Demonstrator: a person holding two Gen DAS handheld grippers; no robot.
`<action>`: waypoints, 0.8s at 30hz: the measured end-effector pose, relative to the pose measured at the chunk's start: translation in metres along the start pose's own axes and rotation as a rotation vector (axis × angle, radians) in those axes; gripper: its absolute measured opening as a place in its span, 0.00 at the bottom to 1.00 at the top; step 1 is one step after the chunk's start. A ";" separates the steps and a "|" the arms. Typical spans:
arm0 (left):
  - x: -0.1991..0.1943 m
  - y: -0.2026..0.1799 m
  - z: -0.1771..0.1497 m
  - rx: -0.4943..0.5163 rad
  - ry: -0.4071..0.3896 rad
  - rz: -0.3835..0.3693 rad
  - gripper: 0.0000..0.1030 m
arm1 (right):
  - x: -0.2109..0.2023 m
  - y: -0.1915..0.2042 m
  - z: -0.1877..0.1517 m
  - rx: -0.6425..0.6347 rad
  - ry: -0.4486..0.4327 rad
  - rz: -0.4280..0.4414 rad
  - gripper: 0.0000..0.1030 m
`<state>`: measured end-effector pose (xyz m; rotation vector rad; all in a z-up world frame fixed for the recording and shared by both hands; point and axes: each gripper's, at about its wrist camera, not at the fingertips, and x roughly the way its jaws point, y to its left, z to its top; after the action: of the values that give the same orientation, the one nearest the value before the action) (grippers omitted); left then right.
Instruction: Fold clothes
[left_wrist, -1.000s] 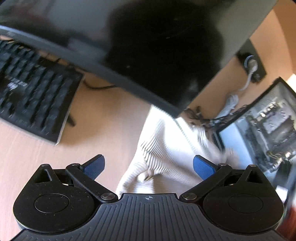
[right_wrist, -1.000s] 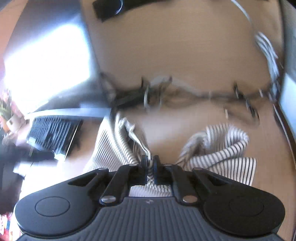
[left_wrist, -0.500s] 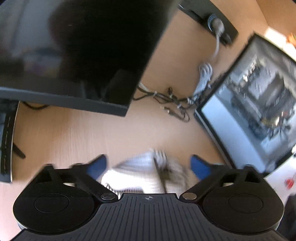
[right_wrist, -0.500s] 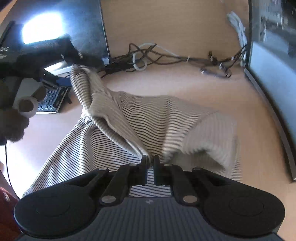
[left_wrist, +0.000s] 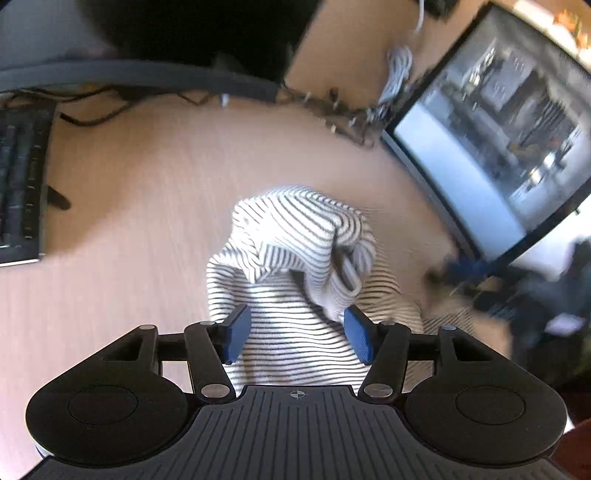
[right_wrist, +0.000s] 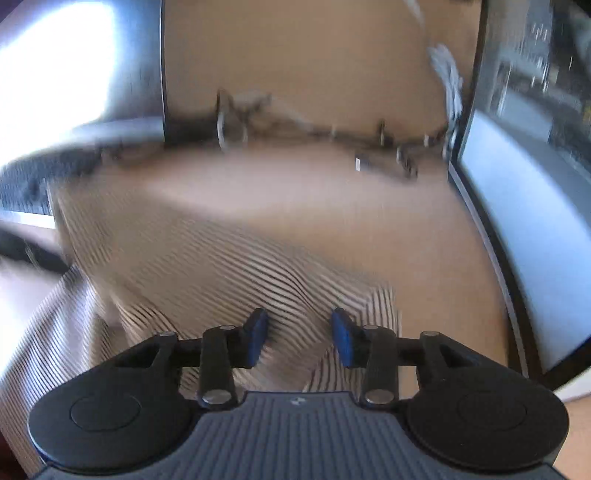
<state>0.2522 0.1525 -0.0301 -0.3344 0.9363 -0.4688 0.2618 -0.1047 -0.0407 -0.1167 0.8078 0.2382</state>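
One fold is lying bunched ahead of the closing left hand-held gripper (left_wrist: 297, 334); right hand-held gripper (right_wrist: 299, 338) is opening, releasing the striped garment (left_wrist: 295, 240), unfinished

We look down on a light wooden desk (left_wrist: 147, 192). A dark monitor (left_wrist: 155, 40) stands at the back left, a black keyboard (left_wrist: 22, 184) beside it. A tangle of cables (right_wrist: 388, 147) runs along the rear wall (right_wrist: 314, 55). At right a second screen (left_wrist: 491, 122) glows, and bright light (right_wrist: 55, 55) glares off the left.
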 end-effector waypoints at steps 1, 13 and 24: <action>-0.011 0.002 0.005 -0.019 -0.031 -0.012 0.81 | 0.000 0.000 -0.005 -0.001 -0.018 0.001 0.37; 0.036 -0.001 0.065 -0.254 0.040 -0.054 0.82 | -0.017 -0.005 -0.014 0.040 -0.048 -0.006 0.43; 0.053 0.009 0.022 -0.267 0.147 -0.028 0.50 | -0.006 -0.054 -0.011 0.408 0.030 0.062 0.64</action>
<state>0.2988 0.1339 -0.0586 -0.5607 1.1421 -0.3981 0.2636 -0.1601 -0.0432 0.2893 0.8752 0.1264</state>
